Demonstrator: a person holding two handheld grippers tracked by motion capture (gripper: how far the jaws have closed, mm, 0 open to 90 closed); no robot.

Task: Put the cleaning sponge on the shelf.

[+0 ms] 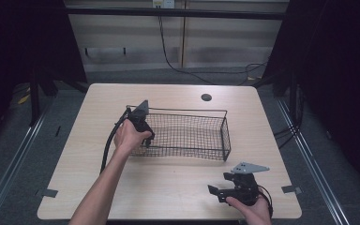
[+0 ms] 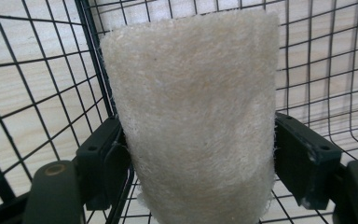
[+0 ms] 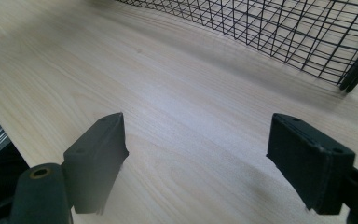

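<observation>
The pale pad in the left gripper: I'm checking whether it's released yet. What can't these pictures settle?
- Left gripper view: the pad's lower end is cut off by the frame's bottom edge.
- Whether the jaws touch it: unclear.
- High view: the hand and gripper cover it in the basket.

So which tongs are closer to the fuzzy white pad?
The left tongs. The fuzzy cream-white fibre pad sits between their jaws, inside the black wire basket. The right tongs are open over the bare table, outside the basket's near side.
</observation>
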